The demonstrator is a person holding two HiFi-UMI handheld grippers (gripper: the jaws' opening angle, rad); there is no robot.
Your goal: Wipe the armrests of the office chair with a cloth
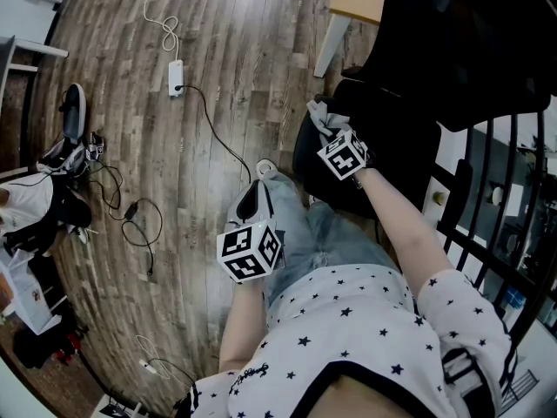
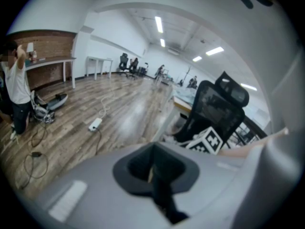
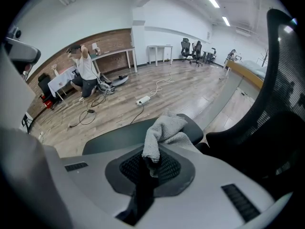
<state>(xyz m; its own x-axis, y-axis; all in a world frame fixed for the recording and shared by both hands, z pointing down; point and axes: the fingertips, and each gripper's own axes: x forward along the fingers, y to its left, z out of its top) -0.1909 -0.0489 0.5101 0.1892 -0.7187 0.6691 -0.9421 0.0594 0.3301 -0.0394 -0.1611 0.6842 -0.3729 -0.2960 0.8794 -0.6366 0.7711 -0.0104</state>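
Note:
A black office chair stands at the upper right of the head view. Its left armrest is a dark padded bar right under my right gripper. That gripper is shut on a grey cloth, and the bunched cloth rests on the far end of the armrest pad. My left gripper hangs over the floor beside the person's knee, left of the chair and apart from it. Its jaws are shut with nothing between them.
A white power strip with a black cable lies on the wooden floor. A desk leg stands behind the chair, and a black railing runs along the right. A person and loose cables are at the left.

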